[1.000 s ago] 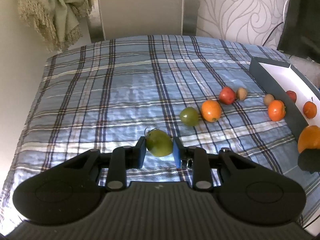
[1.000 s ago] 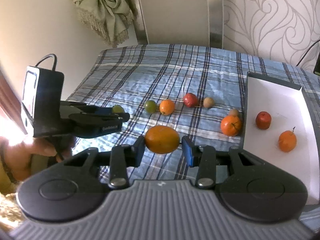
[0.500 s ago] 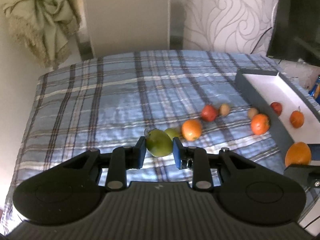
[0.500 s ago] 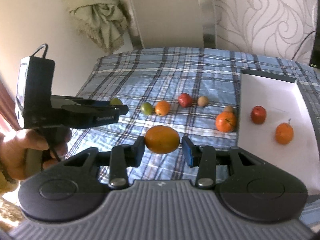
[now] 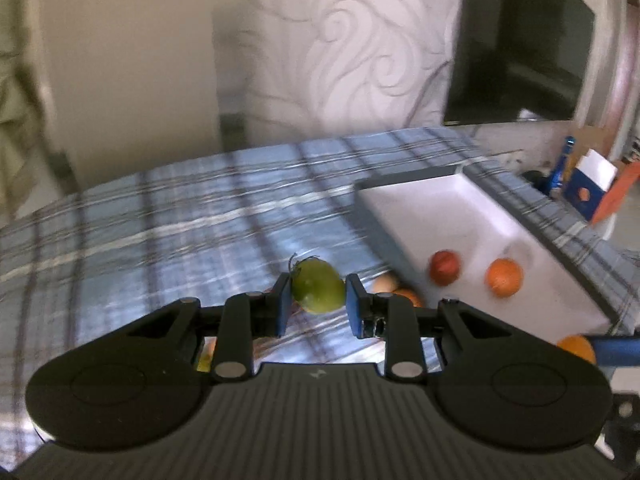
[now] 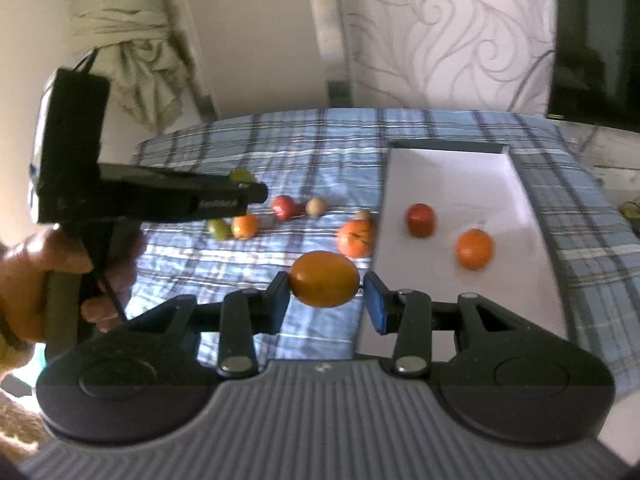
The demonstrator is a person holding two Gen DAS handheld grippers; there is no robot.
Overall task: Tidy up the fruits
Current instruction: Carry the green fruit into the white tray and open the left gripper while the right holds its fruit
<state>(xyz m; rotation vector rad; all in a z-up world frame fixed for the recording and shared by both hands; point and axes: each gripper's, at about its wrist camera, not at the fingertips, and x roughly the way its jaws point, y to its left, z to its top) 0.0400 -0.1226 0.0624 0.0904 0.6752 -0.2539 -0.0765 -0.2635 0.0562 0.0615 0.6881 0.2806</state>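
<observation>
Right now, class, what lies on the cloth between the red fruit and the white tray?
In the right wrist view, two small tan fruits and an orange lie between red fruit and tray.

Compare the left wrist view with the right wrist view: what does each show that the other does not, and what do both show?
Only the left wrist view shows the blue and orange boxes beyond the table's far edge.

Only the right wrist view shows the person's hand, plus the loose small green fruit, orange and red fruit on the cloth.

Both show the white tray holding a red fruit and an orange fruit, the plaid tablecloth, the left hand-held gripper clamping a green fruit, and the large orange fruit in the right hand-held gripper.
</observation>
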